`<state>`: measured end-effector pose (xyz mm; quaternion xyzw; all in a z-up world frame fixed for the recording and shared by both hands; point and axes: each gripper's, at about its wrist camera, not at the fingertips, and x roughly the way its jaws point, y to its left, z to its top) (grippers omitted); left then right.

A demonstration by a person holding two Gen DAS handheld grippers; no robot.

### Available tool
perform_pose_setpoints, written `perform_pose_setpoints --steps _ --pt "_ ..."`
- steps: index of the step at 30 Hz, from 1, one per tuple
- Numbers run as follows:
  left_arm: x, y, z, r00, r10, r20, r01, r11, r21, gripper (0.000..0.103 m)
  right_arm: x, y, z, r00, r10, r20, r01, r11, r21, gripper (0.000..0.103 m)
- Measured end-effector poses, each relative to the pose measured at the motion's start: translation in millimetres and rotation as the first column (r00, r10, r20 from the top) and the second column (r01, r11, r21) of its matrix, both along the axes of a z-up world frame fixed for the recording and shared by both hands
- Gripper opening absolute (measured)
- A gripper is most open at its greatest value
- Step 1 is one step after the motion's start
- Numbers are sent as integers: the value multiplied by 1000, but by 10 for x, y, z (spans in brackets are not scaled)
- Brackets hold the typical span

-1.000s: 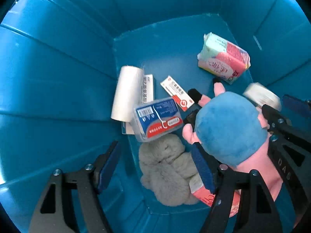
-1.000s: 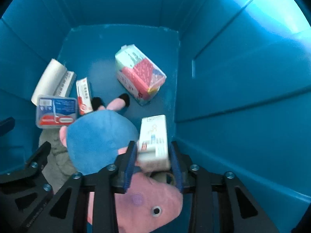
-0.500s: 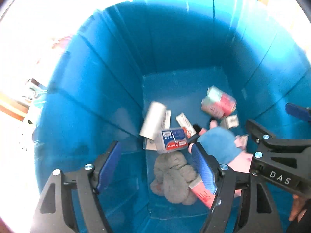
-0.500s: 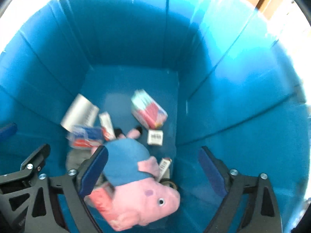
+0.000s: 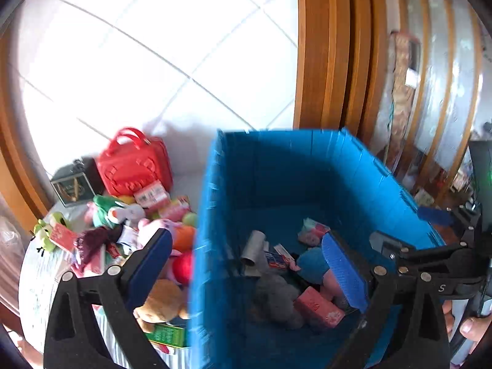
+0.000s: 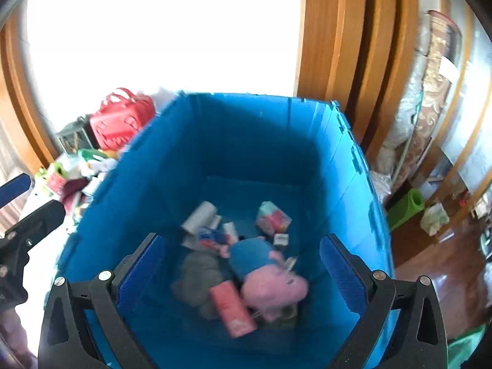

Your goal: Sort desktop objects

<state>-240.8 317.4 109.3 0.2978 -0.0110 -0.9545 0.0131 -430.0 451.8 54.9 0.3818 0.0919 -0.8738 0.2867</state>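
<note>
Grippers above a blue bin (image 6: 160,166), both with nothing between their fingers.

Left of the bin, on a white-covered table (image 5: 37,283), lies a heap of unsorted things: a green frog plush (image 5: 46,230), a dark lantern-like box (image 5: 72,181), a red handbag (image 5: 135,161), a brown plush bear (image 5: 160,303) and a green carton (image 5: 167,335). The left gripper (image 5: 246,267) straddles the bin's near wall, its jaws opening wide and empty. Inside the bin rest a white roll (image 6: 200,216), a grey plush (image 6: 200,273), a pink box (image 6: 232,310), a pink pig plush in a blue top (image 6: 270,279) and a tissue pack (image 6: 273,218). The right gripper (image 6: 243,264) hangs over these, jaws opening, touching none of them.
</note>
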Motion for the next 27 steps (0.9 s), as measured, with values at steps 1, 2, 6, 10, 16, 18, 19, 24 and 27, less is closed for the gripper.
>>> perform_pose_setpoints --steps 1,2,6,10,16,18,19,24,27 --pt "113 -63 -1 1000 1 -22 -1 1000 7 102 105 -11 -18 1000 -8 -7 8 1000 -5 103" --pt "243 -157 1 999 0 -43 1 1000 19 103 234 -13 -9 1000 -19 -13 19 1000 -12 103" --pt "651 -472 8 995 -13 -102 19 998 57 103 744 -16 -29 997 -75 -35 74 996 -43 103" --pt "930 -653 -68 996 -10 -89 13 999 31 103 1166 7 -33 993 -116 -36 113 990 -78 103" --pt "1262 -847 -161 997 -65 -51 68 996 65 103 1592 53 -69 981 -188 -38 186 981 -50 103" --pt "1337 -876 -178 998 -52 -37 54 997 63 103 1663 63 -94 980 -200 -19 199 979 -46 103" --pt "1368 -887 -183 998 -48 -32 49 997 58 103 1713 71 -101 979 -203 -13 203 978 -46 103" --pt "1493 -893 -217 999 -32 -17 32 998 49 103 1847 77 -113 980 -198 -21 197 979 -48 103" --pt "1505 -870 -219 999 -33 -20 34 998 48 103 1866 76 -110 980 -195 -24 194 980 -52 103"
